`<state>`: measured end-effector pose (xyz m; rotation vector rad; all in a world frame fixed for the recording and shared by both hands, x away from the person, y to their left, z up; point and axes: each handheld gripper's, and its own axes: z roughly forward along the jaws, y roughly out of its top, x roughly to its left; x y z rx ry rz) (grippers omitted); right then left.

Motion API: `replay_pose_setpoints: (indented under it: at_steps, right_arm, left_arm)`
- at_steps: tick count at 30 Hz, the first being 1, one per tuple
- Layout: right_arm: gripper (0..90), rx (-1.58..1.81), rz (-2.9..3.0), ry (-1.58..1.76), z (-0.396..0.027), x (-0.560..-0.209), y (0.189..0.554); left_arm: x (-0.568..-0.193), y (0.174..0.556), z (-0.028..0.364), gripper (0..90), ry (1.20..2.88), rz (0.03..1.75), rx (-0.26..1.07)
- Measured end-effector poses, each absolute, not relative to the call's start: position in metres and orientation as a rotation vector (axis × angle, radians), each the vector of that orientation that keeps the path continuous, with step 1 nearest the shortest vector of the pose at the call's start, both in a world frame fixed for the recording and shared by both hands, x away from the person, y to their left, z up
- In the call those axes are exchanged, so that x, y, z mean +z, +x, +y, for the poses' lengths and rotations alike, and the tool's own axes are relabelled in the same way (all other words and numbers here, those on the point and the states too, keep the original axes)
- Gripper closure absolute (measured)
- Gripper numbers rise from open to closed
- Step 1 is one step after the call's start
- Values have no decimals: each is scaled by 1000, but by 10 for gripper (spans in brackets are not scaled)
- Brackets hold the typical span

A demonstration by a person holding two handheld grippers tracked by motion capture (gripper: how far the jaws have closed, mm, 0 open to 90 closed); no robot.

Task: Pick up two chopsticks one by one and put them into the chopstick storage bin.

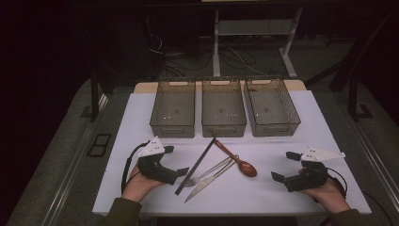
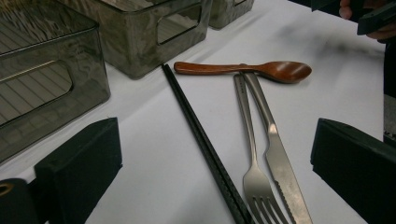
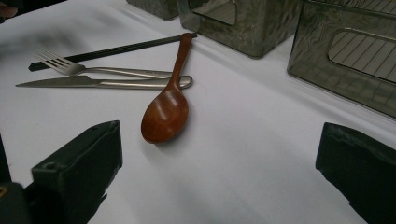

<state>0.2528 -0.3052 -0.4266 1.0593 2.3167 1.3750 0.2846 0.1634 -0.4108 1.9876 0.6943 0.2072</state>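
Cutlery lies in a loose pile at the middle of the white tabletop (image 1: 136, 117): a pair of black chopsticks (image 1: 195, 165), a steel fork (image 1: 207, 173), a steel knife (image 1: 209, 181) and a brown wooden spoon (image 1: 241, 163) whose handle crosses the fork and knife handles. My left gripper (image 1: 175, 161) rests on the table just left of the chopsticks, open and empty. At the right, my right gripper (image 1: 283, 166) is also open and empty, a short way from the spoon bowl (image 3: 166, 114). Ahead of the wide left jaws lie the chopsticks (image 2: 201, 140), fork (image 2: 254, 172) and knife (image 2: 280, 158).
Three see-through grey bins (image 1: 172, 110), (image 1: 223, 109), (image 1: 272, 107) stand side by side along the table's far edge, all empty. Beyond the table are dark floor, cables and white desk legs (image 1: 216, 47). White surface lies bare in front of the cutlery and between spoon and right gripper.
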Motion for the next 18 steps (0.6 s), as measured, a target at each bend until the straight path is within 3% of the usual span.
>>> replay_pose_setpoints:
  at_steps: [11,18]
  right_arm:
    - [0,1371,2327,1050,-304,-427,253]
    - [1,1362,2327,1044,-303,-428,253]
  left_arm:
    - [-418,287,152,149,2026,710,204]
    - [-425,291,146,313,2061,722,199]
